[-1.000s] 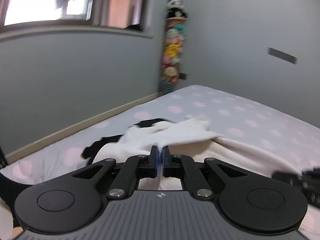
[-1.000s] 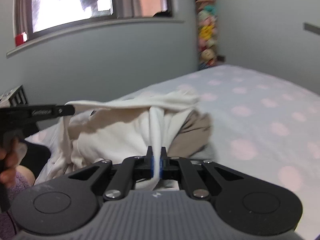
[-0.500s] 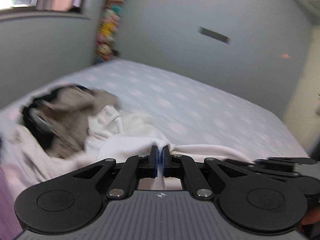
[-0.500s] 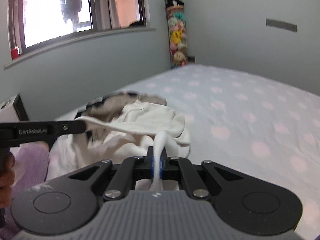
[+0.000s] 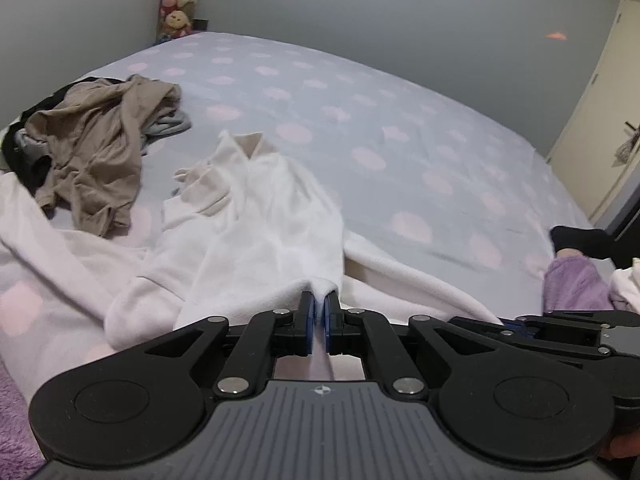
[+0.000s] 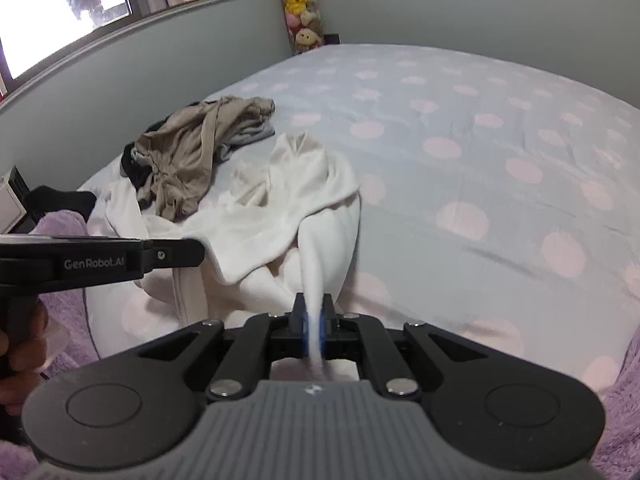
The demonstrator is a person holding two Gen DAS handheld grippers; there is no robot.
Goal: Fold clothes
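Both tools clamped on the white garment (image 5: 260,216): left tool (image 5: 316,312) pinching a folded edge, right tool (image 6: 314,320) biting a bunched corner. The garment lies on the spotted bed (image 6: 480,128), just beside the crumpled beige heap (image 5: 92,148), its near edge held up. Risk as I see it: soft, fleecy cloth could slide from those narrow pads, or its trailing part could snag the heap and drag it along

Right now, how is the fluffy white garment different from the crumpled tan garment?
The fluffy white garment is stretched out and pinched by the left tool and right tool; the crumpled tan garment lies bunched and untouched, farther back. Both rest on the dotted bedsheet.
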